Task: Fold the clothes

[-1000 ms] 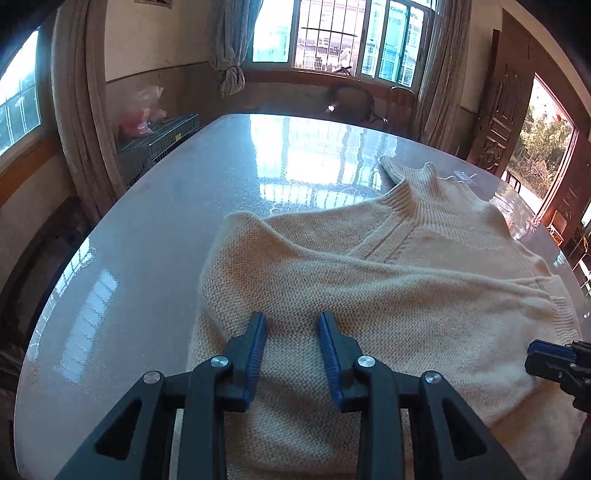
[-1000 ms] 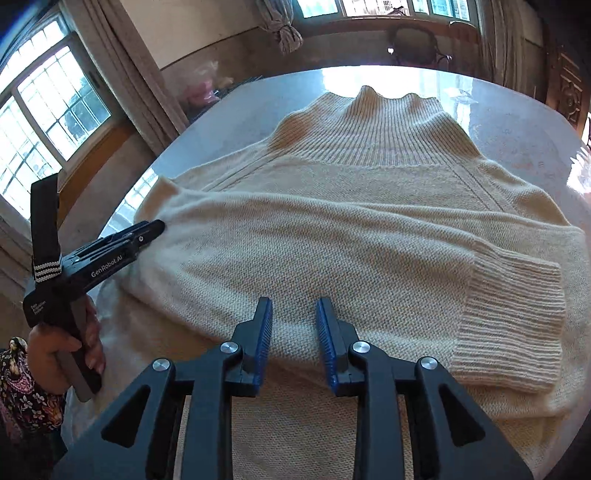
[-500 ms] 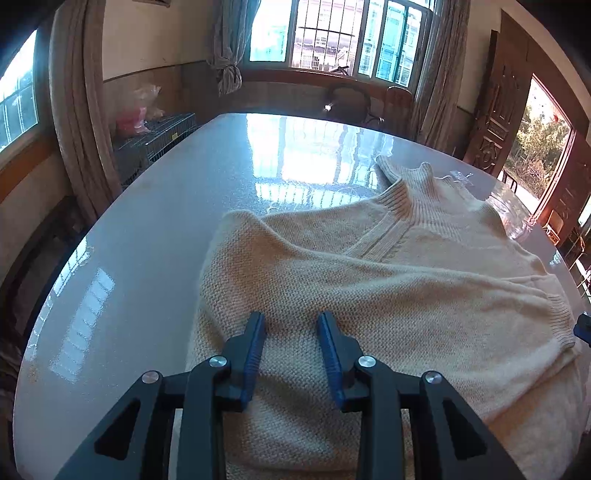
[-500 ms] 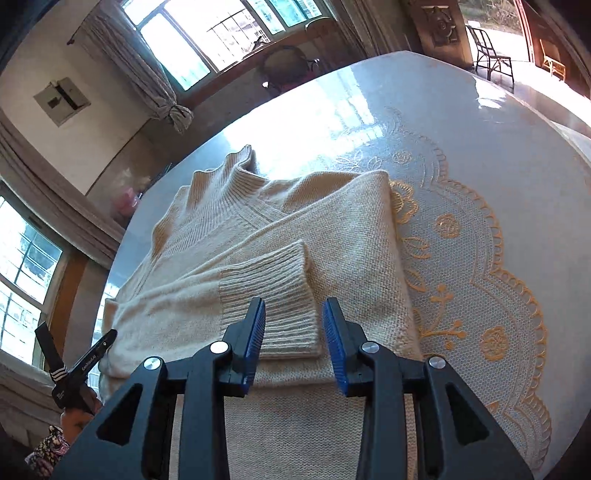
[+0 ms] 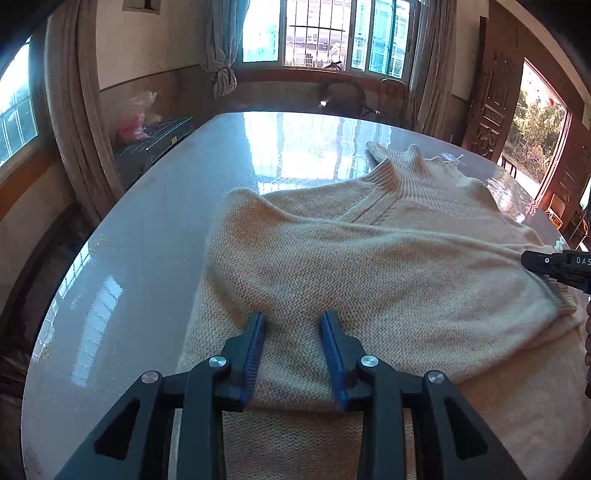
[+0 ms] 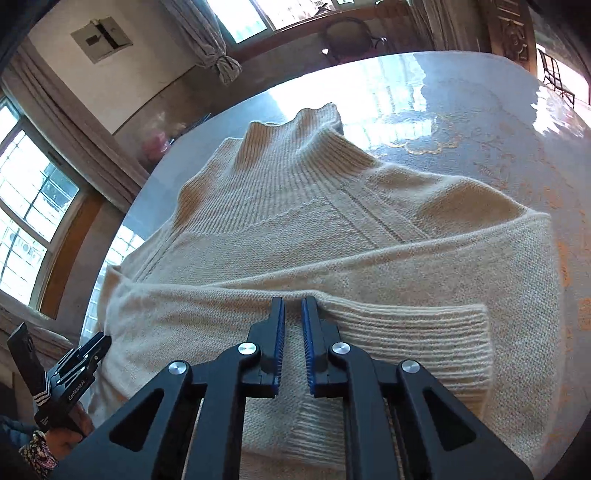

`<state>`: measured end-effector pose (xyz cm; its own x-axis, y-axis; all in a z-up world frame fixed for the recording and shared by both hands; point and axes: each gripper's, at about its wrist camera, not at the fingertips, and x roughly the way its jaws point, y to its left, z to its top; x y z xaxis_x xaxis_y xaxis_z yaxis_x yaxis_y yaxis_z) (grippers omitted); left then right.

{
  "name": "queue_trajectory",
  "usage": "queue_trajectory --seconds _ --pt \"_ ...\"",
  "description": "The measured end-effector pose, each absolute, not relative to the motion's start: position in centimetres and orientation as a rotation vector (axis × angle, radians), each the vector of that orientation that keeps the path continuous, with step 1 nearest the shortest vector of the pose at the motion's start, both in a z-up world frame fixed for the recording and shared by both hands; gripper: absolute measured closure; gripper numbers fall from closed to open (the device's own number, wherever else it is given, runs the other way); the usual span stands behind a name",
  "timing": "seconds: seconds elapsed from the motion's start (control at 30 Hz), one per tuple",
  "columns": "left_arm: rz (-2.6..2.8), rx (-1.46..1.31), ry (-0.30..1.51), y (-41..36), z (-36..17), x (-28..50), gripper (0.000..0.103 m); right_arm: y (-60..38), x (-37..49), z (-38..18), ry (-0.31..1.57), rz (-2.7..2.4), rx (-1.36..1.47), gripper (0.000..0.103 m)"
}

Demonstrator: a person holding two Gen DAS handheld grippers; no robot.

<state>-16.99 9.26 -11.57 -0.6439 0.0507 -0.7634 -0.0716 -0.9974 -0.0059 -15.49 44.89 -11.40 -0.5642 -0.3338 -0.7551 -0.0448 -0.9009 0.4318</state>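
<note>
The cream knitted sweater (image 6: 332, 236) lies flat on the glossy table (image 5: 147, 229), toward its right side, ribbed high collar (image 6: 295, 147) pointing at the far edge and hem toward the near edge where I stand. Both sleeves are folded across the chest: one runs over from the left shoulder, its ribbed cuff (image 6: 413, 332) lying on top toward the right side of the body.

My right gripper (image 6: 291, 306) sits over that sleeve just where the plain knit meets the cuff. Its blue pads stand close together with only a narrow slit between them; I cannot make out any fabric pinched in that slit, so I take them as together on nothing.

My left gripper (image 5: 291, 321) hovers at the near left part of the sweater, over the fold of the sleeve. Its jaws are apart and opening, the knit showing between the pads without being pressed by them.

From the left camera the tip of the right gripper pokes in at the right edge, over the sweater's side. Beyond the far edge of the table stand a chair (image 5: 343, 96), curtained windows (image 5: 325, 33) and a carved wooden door (image 5: 491, 107).
</note>
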Motion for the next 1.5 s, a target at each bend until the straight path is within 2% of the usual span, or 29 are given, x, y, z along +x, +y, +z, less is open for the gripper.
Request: queue_trajectory --seconds 0.07,0.2,0.3,0.5,0.6,0.63,0.67,0.8,0.83,0.87,1.0,1.23,1.3,1.43,1.5 --pt "2.807 -1.293 0.105 9.8 -11.7 -17.0 0.066 47.3 -14.9 -11.4 -0.678 -2.625 1.364 0.101" --pt "2.813 -1.333 0.123 10.4 -11.1 -17.5 0.066 48.0 -13.3 -9.3 -0.676 -2.651 1.309 0.094" --pt "2.816 -1.332 0.108 11.0 -10.1 -18.1 0.068 45.5 -11.8 -7.6 -0.561 -2.560 1.234 0.091" --pt "2.812 -1.355 0.134 10.7 -10.8 -20.4 0.068 40.6 -10.9 -9.6 -0.349 -2.481 1.336 0.089" --pt "2.807 -1.318 0.121 8.9 -11.3 -20.8 0.064 42.7 -10.2 -10.7 -0.442 -2.522 1.366 0.089" --pt "2.813 -1.309 0.119 8.3 -11.4 -20.7 0.059 43.8 -9.8 -10.8 -0.496 -2.539 1.349 0.089" --pt "2.820 -1.311 0.106 7.8 -11.5 -20.7 0.057 44.8 -9.7 -11.0 -0.521 -2.573 1.352 0.093" --pt "2.800 -1.341 -0.003 6.0 -11.4 -21.1 0.057 47.9 -9.3 -11.1 -0.703 -2.607 1.384 0.095" --pt "2.797 -1.357 -0.032 5.7 -11.1 -21.2 0.059 47.6 -9.4 -10.4 -0.685 -2.627 1.384 0.095" --pt "2.806 -1.361 -0.065 5.7 -10.7 -21.3 0.060 47.2 -9.4 -9.7 -0.663 -2.649 1.382 0.090" --pt "2.774 -1.261 -0.240 6.8 -8.5 -21.9 0.060 43.3 -10.9 -7.4 -0.539 -2.603 1.313 0.090" --pt "2.751 -1.326 0.123 11.0 -10.5 -24.3 0.060 37.5 -16.4 -9.7 -0.353 -2.472 1.400 0.088" --pt "2.749 -1.335 0.124 10.1 -11.5 -24.4 0.056 38.5 -17.1 -10.7 -0.340 -2.483 1.428 0.088" --pt "2.719 -1.276 0.136 9.3 -11.3 -24.1 0.054 43.0 -17.0 -11.0 -0.498 -2.518 1.410 0.091" --pt "2.723 -1.294 0.146 9.6 -10.8 -24.6 0.055 44.2 -17.4 -10.4 -0.502 -2.548 1.425 0.087"
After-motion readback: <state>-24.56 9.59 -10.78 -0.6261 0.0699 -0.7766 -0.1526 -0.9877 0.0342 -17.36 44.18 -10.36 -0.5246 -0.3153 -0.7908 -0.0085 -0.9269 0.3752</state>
